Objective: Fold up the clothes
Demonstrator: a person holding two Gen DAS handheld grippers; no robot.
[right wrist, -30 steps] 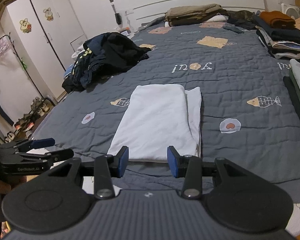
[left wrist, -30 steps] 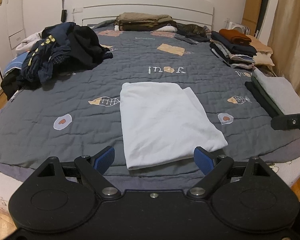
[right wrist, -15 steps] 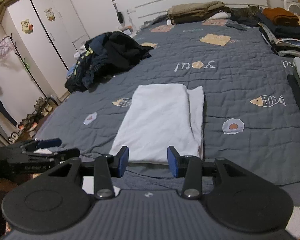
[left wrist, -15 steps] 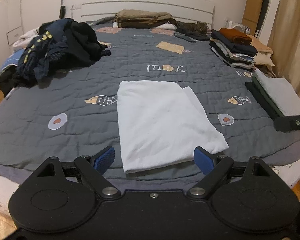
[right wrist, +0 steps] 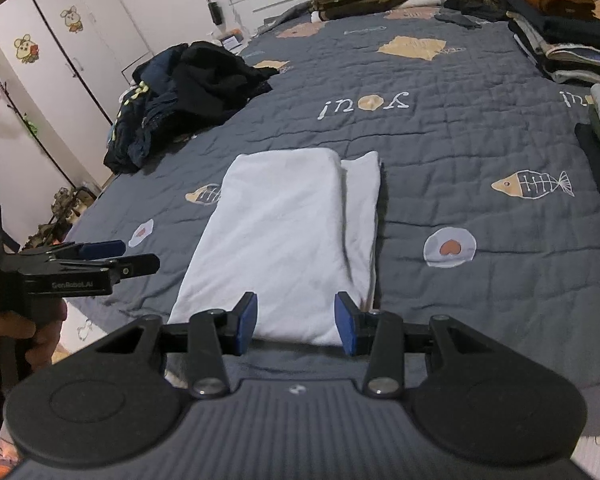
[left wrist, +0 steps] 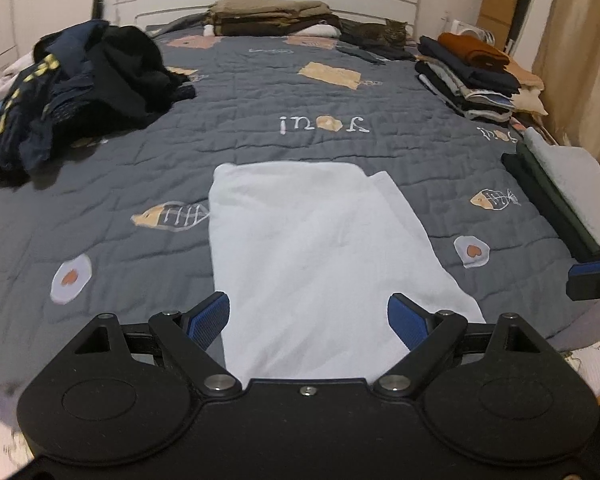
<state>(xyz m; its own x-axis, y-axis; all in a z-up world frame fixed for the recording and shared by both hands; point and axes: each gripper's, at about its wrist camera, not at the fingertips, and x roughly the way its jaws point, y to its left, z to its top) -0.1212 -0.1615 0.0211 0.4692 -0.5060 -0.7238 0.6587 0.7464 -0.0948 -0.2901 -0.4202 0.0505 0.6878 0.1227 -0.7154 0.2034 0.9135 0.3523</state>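
Note:
A white garment (left wrist: 320,248), folded into a long rectangle, lies flat on the grey quilted bed (left wrist: 140,168); it also shows in the right wrist view (right wrist: 288,236). My left gripper (left wrist: 308,320) is open wide and empty, just over the garment's near edge. My right gripper (right wrist: 296,318) is partly open and empty, at the garment's near end. The left gripper also shows in the right wrist view (right wrist: 112,256), and the right gripper's tip shows at the right edge of the left wrist view (left wrist: 596,280).
A heap of dark unfolded clothes (left wrist: 80,88) lies at the far left. Folded stacks stand at the headboard (left wrist: 268,16), far right (left wrist: 472,76) and near right (left wrist: 568,184). A cat (left wrist: 380,36) lies by the headboard. A wardrobe (right wrist: 60,52) stands left.
Both grippers have moved forward toward the garment's near edge, so it looms larger between the fingers. Neither gripper has taken hold of anything.

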